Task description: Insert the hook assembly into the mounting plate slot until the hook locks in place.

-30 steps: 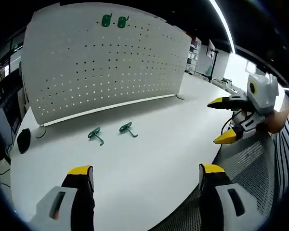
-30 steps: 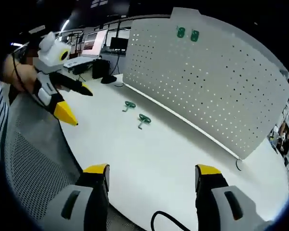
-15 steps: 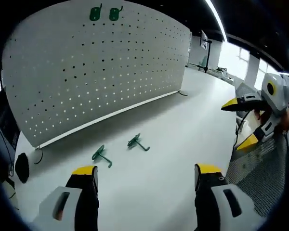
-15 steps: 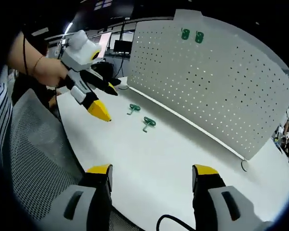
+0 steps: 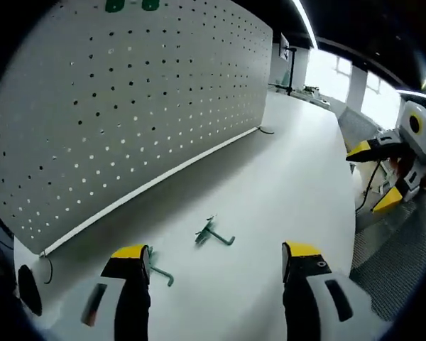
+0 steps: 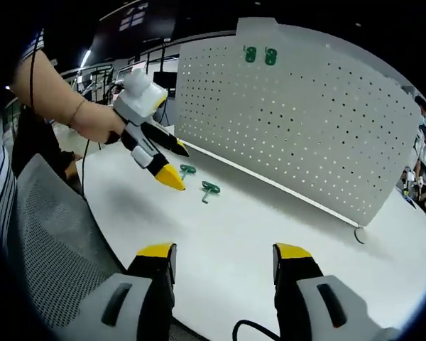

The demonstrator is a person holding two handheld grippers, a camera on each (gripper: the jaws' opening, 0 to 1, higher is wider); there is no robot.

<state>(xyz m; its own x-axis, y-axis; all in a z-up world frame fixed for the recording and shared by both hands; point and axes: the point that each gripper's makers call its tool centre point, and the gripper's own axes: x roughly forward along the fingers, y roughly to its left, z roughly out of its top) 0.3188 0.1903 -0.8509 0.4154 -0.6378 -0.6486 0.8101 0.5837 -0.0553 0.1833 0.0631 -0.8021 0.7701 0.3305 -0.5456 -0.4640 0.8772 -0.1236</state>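
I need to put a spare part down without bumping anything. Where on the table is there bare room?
The white table is bare between the loose green hooks and the pegboard's far foot, and along the near edge ahead of the right tool. It is crowded by the two hooks, where the left tool hovers open.
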